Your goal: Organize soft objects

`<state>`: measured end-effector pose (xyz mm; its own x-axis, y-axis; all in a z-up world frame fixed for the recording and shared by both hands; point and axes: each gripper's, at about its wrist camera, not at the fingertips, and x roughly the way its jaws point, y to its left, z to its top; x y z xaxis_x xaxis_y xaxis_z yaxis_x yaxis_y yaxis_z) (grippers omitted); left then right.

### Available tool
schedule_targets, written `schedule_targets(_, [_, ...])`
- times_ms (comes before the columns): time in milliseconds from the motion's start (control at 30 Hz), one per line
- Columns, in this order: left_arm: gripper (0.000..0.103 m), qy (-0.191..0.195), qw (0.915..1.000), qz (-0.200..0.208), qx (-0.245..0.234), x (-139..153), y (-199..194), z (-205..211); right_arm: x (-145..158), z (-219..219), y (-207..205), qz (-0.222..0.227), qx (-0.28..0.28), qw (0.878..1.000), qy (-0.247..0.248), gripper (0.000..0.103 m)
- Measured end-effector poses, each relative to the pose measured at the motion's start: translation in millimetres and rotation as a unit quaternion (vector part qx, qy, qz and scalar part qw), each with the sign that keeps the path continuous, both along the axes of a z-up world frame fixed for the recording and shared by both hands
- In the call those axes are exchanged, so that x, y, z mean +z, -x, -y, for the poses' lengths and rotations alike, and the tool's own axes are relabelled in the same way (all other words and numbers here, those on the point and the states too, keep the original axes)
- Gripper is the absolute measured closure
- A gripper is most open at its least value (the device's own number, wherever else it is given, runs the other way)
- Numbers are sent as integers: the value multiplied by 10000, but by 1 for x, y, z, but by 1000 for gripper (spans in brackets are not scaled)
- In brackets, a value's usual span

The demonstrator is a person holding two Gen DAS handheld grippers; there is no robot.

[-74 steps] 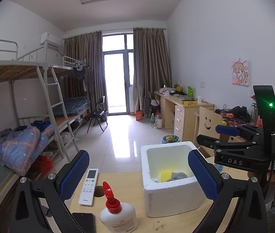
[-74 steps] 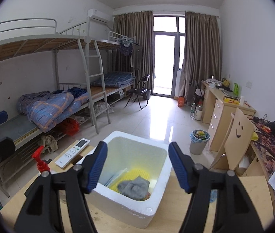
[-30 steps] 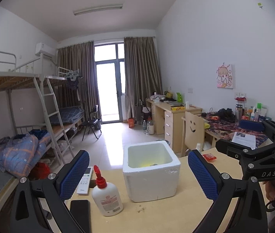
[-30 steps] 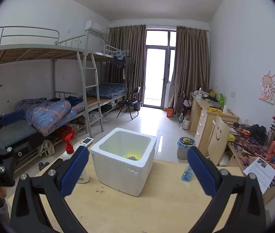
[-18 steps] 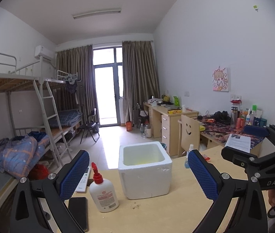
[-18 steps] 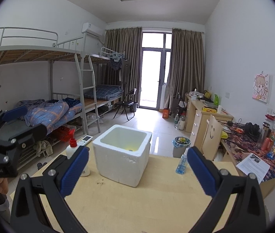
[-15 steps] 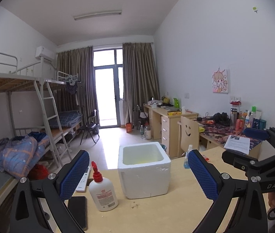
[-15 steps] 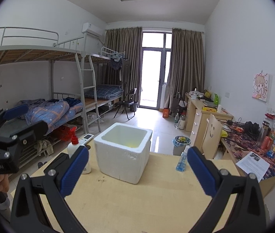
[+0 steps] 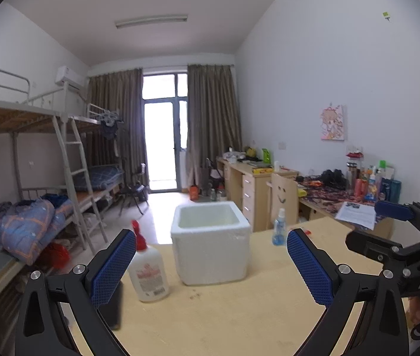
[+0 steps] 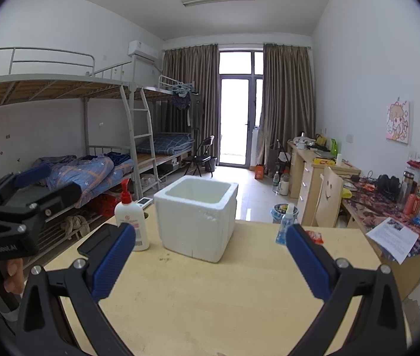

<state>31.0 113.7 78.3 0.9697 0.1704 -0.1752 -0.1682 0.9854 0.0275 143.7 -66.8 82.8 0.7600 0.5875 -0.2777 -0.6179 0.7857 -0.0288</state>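
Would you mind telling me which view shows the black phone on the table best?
The right wrist view: the black phone lies mostly exposed beside the lotion bottle. In the left wrist view, only its blurred dark edge shows behind a finger.

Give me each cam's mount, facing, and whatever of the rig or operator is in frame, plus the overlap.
Left wrist: on the left gripper, facing across the table at the foam box; own open fingers in frame, right gripper at right.
Right wrist: on the right gripper, same facing; own open fingers, left gripper and a hand at left.
Shared: foam box, lotion bottle, spray bottle, table.
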Motion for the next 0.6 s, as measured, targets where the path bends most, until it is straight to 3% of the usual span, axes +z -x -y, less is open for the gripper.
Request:
schedule_targets(233, [1,186,9996,-118,-153,-28,3,3,-21,10,5,-75,-200,9995,-211,1])
schedule_targets(600, [1,504,9985,-190,29,-55,5,-5,-52,18,8,-210,-343,9988,-271,1])
